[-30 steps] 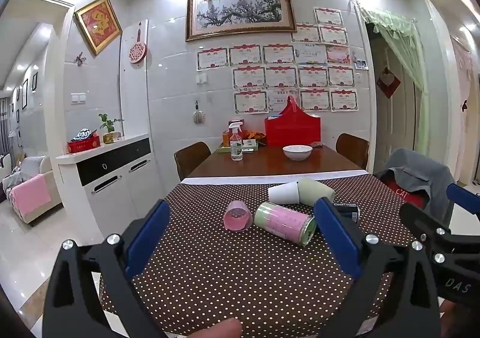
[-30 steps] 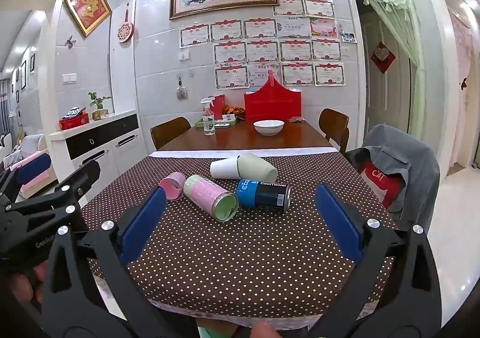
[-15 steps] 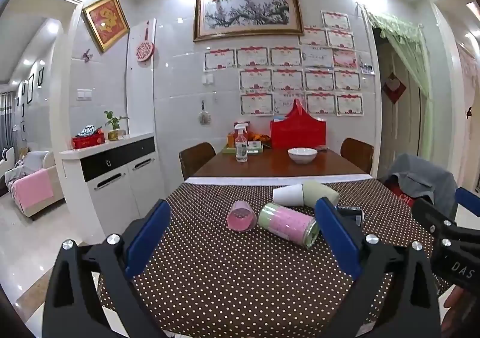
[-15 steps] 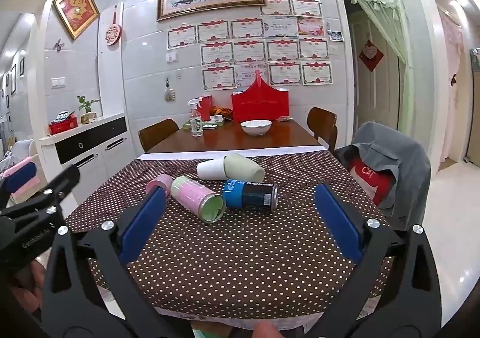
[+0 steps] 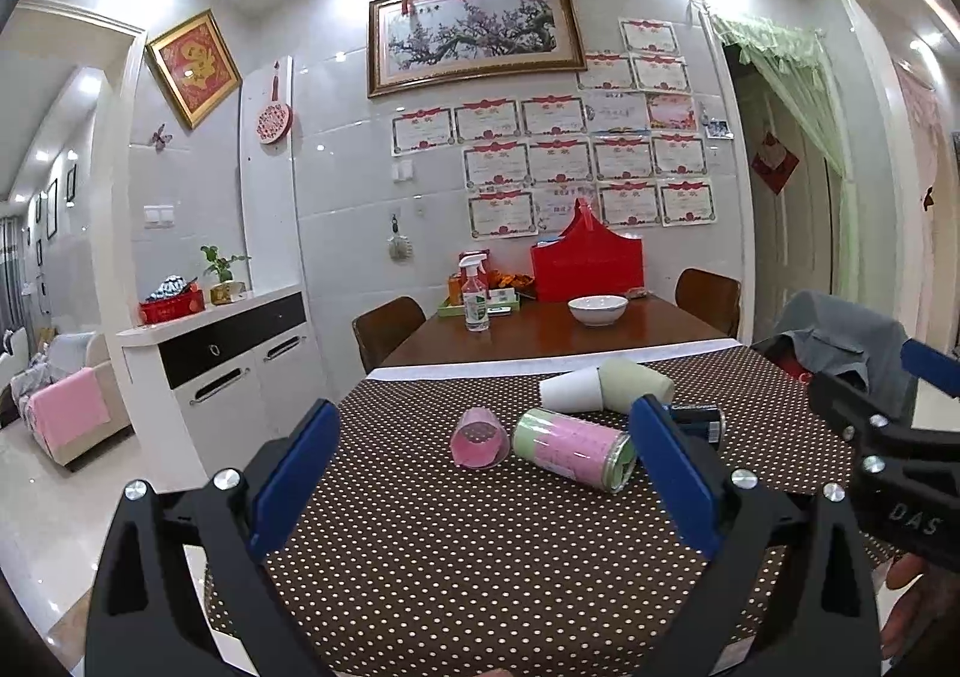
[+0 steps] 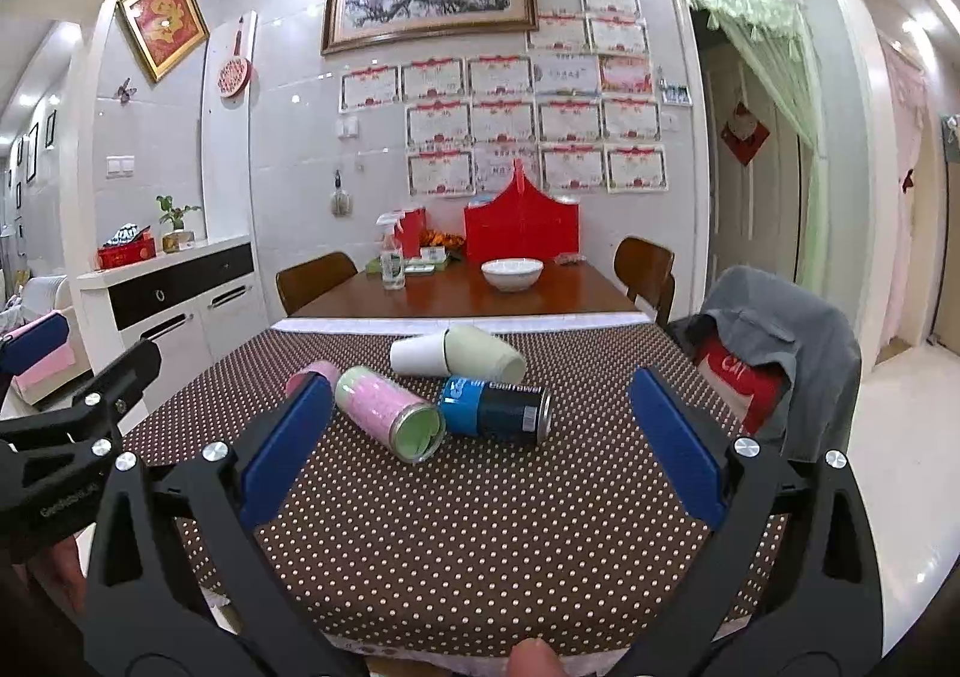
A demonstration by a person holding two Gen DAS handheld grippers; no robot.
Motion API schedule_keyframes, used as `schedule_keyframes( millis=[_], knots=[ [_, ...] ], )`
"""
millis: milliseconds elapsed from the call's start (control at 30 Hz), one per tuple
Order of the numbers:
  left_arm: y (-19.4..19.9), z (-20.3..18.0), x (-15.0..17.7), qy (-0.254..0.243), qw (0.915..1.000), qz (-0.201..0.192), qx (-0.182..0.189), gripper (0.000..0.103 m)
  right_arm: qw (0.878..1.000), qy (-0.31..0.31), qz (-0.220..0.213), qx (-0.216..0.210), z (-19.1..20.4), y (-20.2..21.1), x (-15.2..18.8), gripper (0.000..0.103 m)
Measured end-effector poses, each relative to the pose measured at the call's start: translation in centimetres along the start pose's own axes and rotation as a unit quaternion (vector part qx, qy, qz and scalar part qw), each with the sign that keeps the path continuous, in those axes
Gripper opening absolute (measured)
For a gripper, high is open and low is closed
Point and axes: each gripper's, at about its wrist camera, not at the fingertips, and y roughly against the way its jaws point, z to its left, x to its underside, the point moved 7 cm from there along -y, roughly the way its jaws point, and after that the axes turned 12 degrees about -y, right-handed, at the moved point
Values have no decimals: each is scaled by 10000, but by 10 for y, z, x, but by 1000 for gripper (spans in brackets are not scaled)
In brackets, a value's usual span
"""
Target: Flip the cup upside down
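Blue-padded left gripper and right gripper level, fingers spread, short of toppled cups

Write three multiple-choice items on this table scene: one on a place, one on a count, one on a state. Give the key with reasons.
1. Where does the white bowl sit?
A. on the bare wooden table beyond the dotted cloth
B. on the dotted cloth
C. on the sideboard

2. How many cups and cans lie on the dotted cloth?
A. two
B. five
C. eight

3. How are the right gripper fingers?
A. shut on the blue can
B. shut on nothing
C. open, holding nothing

Key:
1 A, the bowl rests on bare wood past the cloth's white edge.
2 B, small pink cup, pink-and-green can, blue can, white cup, pale green cup.
3 C, the blue pads stand wide apart with only cloth between them.
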Motion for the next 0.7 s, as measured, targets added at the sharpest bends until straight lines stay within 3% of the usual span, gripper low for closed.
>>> schedule_keyframes(
  millis=[700],
  knots=[
    [5,18,-4,287,9995,77,-77,96,9999,34,89,45,0,-3,2,97]
  ],
)
